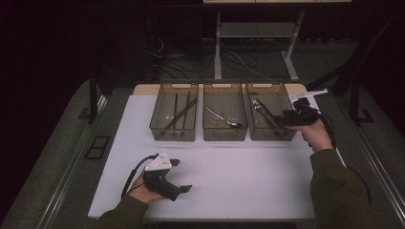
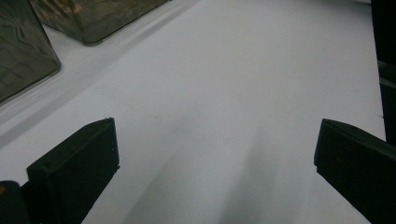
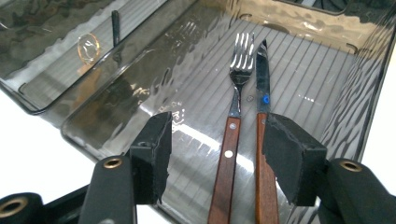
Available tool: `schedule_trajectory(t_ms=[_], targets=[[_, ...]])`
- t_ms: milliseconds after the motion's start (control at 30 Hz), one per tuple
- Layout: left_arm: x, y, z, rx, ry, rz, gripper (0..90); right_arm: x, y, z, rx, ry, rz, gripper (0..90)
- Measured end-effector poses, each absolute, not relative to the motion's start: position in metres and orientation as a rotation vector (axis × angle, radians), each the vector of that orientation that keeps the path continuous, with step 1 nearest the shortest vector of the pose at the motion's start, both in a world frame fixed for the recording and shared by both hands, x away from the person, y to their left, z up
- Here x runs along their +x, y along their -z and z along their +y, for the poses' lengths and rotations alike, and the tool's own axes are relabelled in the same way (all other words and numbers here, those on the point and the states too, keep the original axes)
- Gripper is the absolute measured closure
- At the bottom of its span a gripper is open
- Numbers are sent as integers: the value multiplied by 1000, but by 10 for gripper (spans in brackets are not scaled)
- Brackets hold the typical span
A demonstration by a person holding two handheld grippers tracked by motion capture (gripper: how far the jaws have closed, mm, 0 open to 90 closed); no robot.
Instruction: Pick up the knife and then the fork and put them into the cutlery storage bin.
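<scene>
Your right tongs [image 3: 215,158] stand spread over a wood-handled fork [image 3: 232,135] and knife [image 3: 262,140] in the bin [image 3: 116,116]; left tongs [image 2: 215,172] spread above the white table [image 2: 233,70].

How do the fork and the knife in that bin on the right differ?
The fork ends in tines; the knife ends in one pointed blade. The fork lies left of the knife in the right gripper view. The knife carries a small blue mark; the fork does not. Both have reddish wooden handles and lie side by side in the right bin.

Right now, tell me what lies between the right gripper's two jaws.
In the right gripper view, the wooden handles of a fork and a knife lie side by side between the right gripper's jaws, untouched, inside the bin.
</scene>
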State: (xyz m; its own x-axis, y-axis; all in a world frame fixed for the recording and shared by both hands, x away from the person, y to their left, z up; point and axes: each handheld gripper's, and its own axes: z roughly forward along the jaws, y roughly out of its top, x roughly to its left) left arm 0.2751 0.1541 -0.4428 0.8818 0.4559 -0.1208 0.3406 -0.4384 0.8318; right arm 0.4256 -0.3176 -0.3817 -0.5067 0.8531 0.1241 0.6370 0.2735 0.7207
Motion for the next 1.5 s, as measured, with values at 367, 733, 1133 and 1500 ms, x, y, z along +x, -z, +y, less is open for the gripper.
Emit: schedule_trajectory(t_ms=[367,733,1133,1500], targets=[[276,443,156,2077,-154,580,0,395,383,-312,1282,-1186,2256,276],[278,443,156,2075,-155,587,0,360,385,-303,1196,-1256,2205,171],[278,443,157,2075,-156,597,0,323,395,-294,1086,-1336,2247,170],[277,442,157,2076,-158,589,0,296,414,-289,1043,-1368,2274,171]])
